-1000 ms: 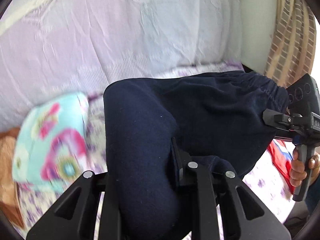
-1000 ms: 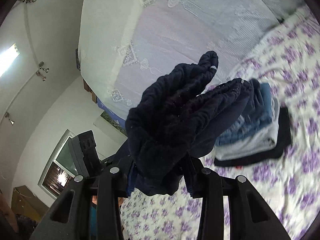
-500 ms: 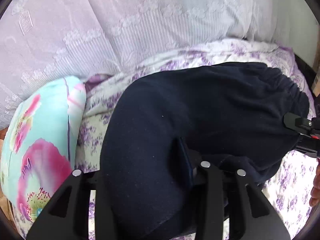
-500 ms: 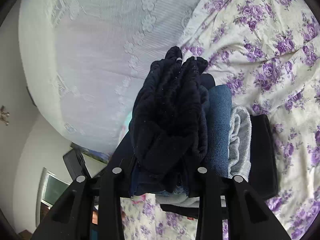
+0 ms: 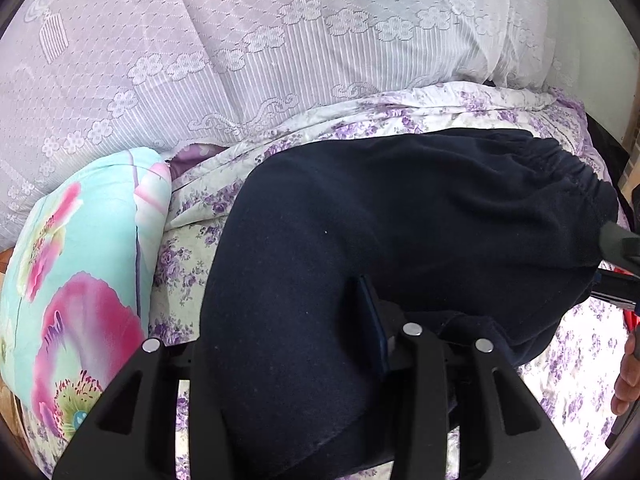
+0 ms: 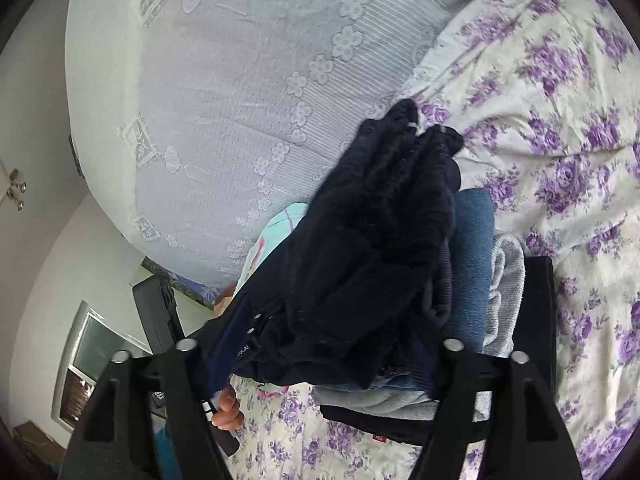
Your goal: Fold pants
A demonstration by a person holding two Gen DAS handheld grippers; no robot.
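Here our folded navy pants (image 5: 400, 216) hang between both grippers over the stack of folded clothes (image 6: 480, 264); left gripper (image 5: 288, 344) and right gripper (image 6: 316, 344) each clamp bunched cloth. Uneven release could topple everything.

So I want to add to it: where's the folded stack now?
In the right wrist view, the stack lies on the floral bedspread, right of centre, just behind the held navy pants.

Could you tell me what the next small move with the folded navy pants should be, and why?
Probably lower them onto the stack of folded clothes: both the left gripper and right gripper hold the navy pants above that stack.
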